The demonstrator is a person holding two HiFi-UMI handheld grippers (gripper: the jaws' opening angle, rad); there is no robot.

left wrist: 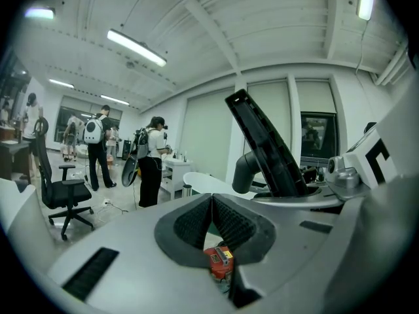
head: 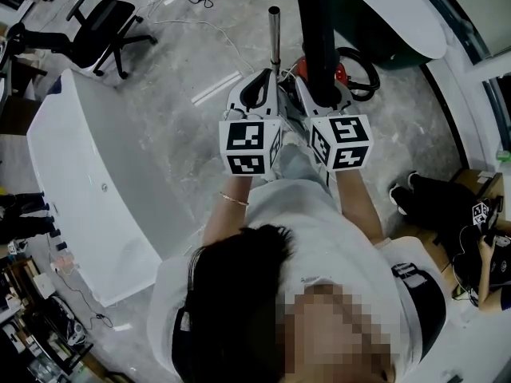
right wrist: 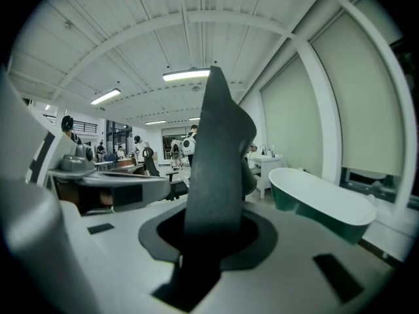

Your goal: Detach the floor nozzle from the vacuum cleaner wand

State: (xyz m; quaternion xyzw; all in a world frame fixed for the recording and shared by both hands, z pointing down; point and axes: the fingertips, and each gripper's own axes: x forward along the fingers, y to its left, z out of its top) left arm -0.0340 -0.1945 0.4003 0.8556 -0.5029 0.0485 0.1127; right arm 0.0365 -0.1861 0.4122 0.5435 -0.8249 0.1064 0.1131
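My right gripper (head: 321,96) (right wrist: 209,235) is shut on the black floor nozzle (head: 314,38) (right wrist: 216,169), which stands up tall between its jaws. The left gripper view catches the same nozzle (left wrist: 267,148) at the right, with its bent neck tube (left wrist: 245,173) free of any wand. The silver wand (head: 275,37) stands apart, just left of the nozzle, above the red vacuum body (head: 340,73) with its black hose. My left gripper (head: 257,88) (left wrist: 211,222) is shut, pads together, with nothing between them. The wand does not show in either gripper view.
A long white tub (head: 88,190) lies on the floor at the left, with a black office chair (head: 105,24) behind it. A green-sided tub (head: 399,14) (right wrist: 314,198) stands at the far right. A seated person (head: 447,202) is at the right. Several people (left wrist: 149,159) stand at the back.
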